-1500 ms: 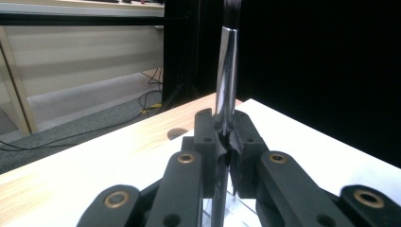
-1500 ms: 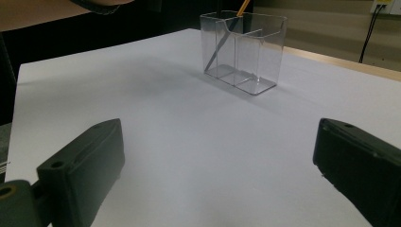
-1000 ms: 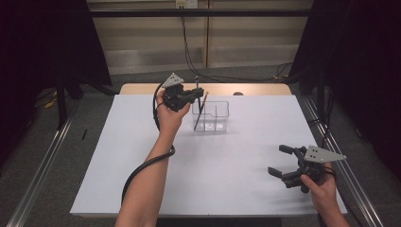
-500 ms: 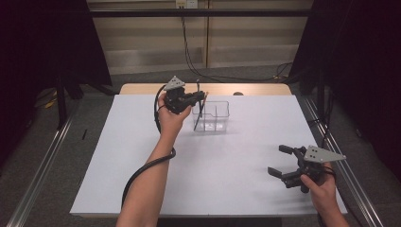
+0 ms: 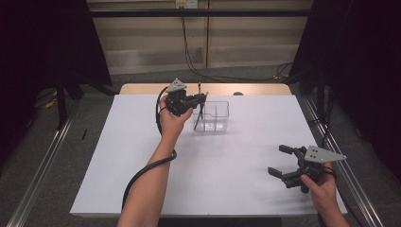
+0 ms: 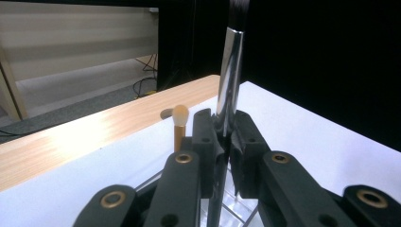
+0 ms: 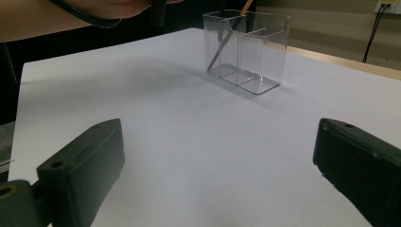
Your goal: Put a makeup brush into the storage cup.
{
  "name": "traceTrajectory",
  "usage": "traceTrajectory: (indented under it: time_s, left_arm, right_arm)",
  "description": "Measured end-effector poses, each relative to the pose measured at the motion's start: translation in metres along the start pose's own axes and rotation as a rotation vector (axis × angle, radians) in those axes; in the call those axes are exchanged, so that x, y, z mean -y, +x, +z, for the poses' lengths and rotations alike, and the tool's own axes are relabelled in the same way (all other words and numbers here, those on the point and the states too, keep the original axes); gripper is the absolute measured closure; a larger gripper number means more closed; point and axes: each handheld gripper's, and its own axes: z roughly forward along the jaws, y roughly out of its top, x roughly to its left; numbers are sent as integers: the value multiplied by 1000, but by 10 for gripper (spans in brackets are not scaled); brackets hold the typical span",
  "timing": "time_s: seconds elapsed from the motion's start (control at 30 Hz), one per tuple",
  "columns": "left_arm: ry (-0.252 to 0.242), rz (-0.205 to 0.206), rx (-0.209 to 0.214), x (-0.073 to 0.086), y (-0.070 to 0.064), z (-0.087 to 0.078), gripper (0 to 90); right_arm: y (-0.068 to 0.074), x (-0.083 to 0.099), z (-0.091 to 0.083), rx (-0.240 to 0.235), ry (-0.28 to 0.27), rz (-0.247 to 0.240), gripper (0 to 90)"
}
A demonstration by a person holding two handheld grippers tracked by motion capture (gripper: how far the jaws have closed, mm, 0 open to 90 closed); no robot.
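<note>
A white sheet covers the bench (image 5: 142, 156), leaving a strip of pale wood bare along the far edge (image 5: 255, 89); the white is plain and unmarked. Grey floor runs round it, with metal rails at both sides, dark curtains left and right, and a light panelled wall at the back, down which black cables hang from an outlet. No brand, label or writing can be read anywhere. Near the far edge stands a clear plastic box (image 5: 215, 117) split into compartments. The left gripper (image 5: 201, 98), raised just above the box's left end, has its fingers clenched on a brush (image 6: 231, 75) with a silver metal collar and dark bristles at the top; the handle slants down into the left compartment of the box. In the left gripper view a second, small brush (image 6: 179, 124) with a pale tip and golden handle stands up behind the fingers. The right gripper (image 5: 283, 161) rests low at the near right of the bench, well apart from the box, its fingers spread wide and holding nothing.
</note>
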Motion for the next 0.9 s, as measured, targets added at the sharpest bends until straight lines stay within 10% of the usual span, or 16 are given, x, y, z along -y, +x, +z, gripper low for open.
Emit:
traceTrajectory:
  time_s: [0.5, 0.9]
  left_arm:
    - [-4, -1, 4, 1, 0, 0, 791]
    - [-9, -4, -3, 7, 2, -5, 427]
  right_arm:
    - [1, 0, 1, -4, 2, -2, 27]
    - [1, -1, 1, -6, 2, -7, 27]
